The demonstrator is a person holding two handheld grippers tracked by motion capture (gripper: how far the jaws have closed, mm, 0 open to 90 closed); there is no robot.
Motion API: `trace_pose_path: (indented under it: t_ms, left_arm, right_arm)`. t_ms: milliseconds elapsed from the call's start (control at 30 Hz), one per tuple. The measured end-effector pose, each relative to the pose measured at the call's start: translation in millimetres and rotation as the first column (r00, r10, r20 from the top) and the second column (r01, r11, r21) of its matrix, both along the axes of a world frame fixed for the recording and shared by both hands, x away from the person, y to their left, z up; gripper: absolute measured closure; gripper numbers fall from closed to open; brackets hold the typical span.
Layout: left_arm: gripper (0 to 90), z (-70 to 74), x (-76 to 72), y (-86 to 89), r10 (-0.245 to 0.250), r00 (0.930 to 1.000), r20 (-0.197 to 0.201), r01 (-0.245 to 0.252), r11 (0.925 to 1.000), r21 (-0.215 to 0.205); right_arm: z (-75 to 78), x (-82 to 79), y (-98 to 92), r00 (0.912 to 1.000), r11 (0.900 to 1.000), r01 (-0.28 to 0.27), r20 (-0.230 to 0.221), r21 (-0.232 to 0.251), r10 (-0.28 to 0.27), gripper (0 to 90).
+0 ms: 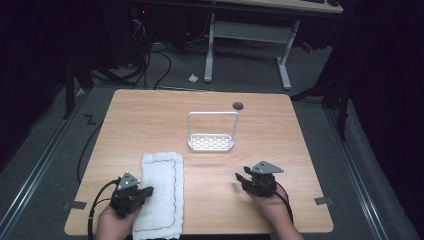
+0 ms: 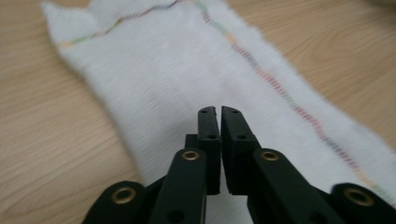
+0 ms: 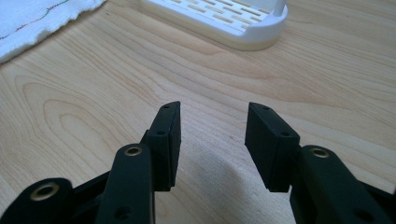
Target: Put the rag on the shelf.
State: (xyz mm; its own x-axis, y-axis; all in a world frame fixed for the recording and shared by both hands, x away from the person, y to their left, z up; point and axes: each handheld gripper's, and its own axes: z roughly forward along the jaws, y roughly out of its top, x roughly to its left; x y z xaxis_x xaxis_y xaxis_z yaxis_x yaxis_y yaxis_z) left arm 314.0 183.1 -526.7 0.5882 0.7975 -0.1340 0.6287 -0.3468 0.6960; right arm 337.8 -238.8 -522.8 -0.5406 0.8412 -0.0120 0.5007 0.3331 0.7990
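A white towel (image 1: 160,192) with a thin coloured stitched border lies flat on the wooden table (image 1: 280,150), near its front left. My left gripper (image 1: 145,191) hovers over the towel's left edge. In the left gripper view its jaws (image 2: 218,111) stand shut with only a sliver between them and nothing held, and the towel (image 2: 177,70) spreads out beneath them. My right gripper (image 1: 240,178) is at the front right over bare wood. Its jaws (image 3: 213,112) are open and empty, pointing toward the rack.
A white slotted rack (image 1: 211,142) with a tall wire loop handle stands at the table's middle; its base (image 3: 224,18) lies ahead of the right jaws, and the towel's corner (image 3: 37,18) is at their upper left. A dark round hole (image 1: 238,105) marks the far edge.
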Motion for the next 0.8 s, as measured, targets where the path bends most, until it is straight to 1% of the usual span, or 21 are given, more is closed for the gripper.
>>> trace_pose_path:
  t_ms: [33,100,133,200,333,400,467,500,533,567,633,667,700,733,767,800]
  left_arm:
    - [90.0,-2.4,-0.7,-0.6,-0.007,0.9999,0.016,0.007,1.0,-0.002]
    - [90.0,-1.2,0.2,-4.8,-0.015,0.9999,0.006,0.015,0.9999,0.008]
    - [90.0,-1.3,-0.4,-8.6,-0.029,0.9995,0.013,0.029,0.9995,0.012]
    - [90.0,-2.3,-2.2,-17.3,-0.06,0.998,0.019,0.06,0.9982,0.006]
    - [90.0,-3.2,-1.8,-38.9,-0.112,0.9937,0.009,0.112,0.9935,-0.02]
    - [90.0,-2.1,-0.9,-53.7,-0.145,0.9894,0.011,0.145,0.9894,-0.003]
    - [90.0,-1.5,-0.8,-68.7,-0.177,0.9841,0.011,0.177,0.9842,0.005]
    - [90.0,-2.7,-2.3,-77.5,-0.173,0.985,-0.002,0.172,0.9844,-0.036]
    - [90.0,-3.1,-0.1,-81.8,-0.201,0.9796,0.002,0.201,0.9792,-0.031]
    - [90.0,-4.2,-0.3,-87.8,-0.21,0.9777,-0.004,0.21,0.9765,-0.05]
    - [90.0,-4.7,-1.0,-100.3,-0.232,0.9726,0.011,0.233,0.9714,-0.047]
    - [90.0,-4.7,-1.3,-105.7,-0.248,0.9686,0.01,0.249,0.9675,-0.047]
    - [90.0,-5.2,-1.5,-110.5,-0.259,0.9657,0.009,0.259,0.9641,-0.057]
    - [90.0,-5.7,-2.2,-114.9,-0.267,0.9635,0.01,0.268,0.9615,-0.063]
    - [90.0,-6.0,-3.0,-118.6,-0.275,0.9613,0.014,0.276,0.9591,-0.064]
    - [90.0,-6.0,-3.8,-121.5,-0.285,0.9583,0.016,0.286,0.9563,-0.061]
  right_arm:
    - [0.2,0.0,0.2,1.0,1.0,-0.003,0.002,-0.001,0.003,56.0]
    - [0.8,-0.6,0.4,1.0,1.0,-0.004,0.005,-0.001,0.004,56.0]
    - [1.0,-1.1,0.6,1.0,1.0,-0.001,0.003,0.003,0.001,56.0]
    - [1.0,-0.8,0.5,1.0,1.0,-0.003,0.003,0.005,0.003,56.0]
    - [-0.1,-0.1,3.4,0.9996,1.0,-0.025,-0.009,0.006,0.025,58.9]
    - [-0.2,-0.3,6.2,0.9992,0.999,-0.038,-0.015,0.007,0.038,61.0]
    - [0.1,-0.8,10.1,0.9986,0.999,-0.05,-0.015,0.009,0.05,63.5]
    - [0.4,-1.3,12.5,0.998,0.998,-0.061,-0.016,0.017,0.061,64.5]
    - [0.8,-2.1,15.7,0.9973,0.997,-0.072,-0.017,0.025,0.072,65.5]
    - [1.3,-3.1,19.6,0.9964,0.996,-0.083,-0.016,0.028,0.083,67.2]
    - [2.0,-4.8,29.1,0.992,0.992,-0.123,-0.023,0.038,0.124,71.4]
    - [2.4,-5.8,34.7,0.9891,0.989,-0.143,-0.026,0.042,0.145,75.4]
    - [2.7,-6.8,40.6,0.9854,0.985,-0.166,-0.032,0.041,0.168,81.3]
    - [3.1,-7.3,46.6,0.9821,0.983,-0.183,-0.038,0.033,0.184,86.0]
    - [3.2,-7.5,52.2,0.9818,0.983,-0.185,-0.04,0.018,0.186,89.3]
    - [2.9,-7.2,56.7,0.982,0.983,-0.184,-0.043,0.009,0.184,90.0]
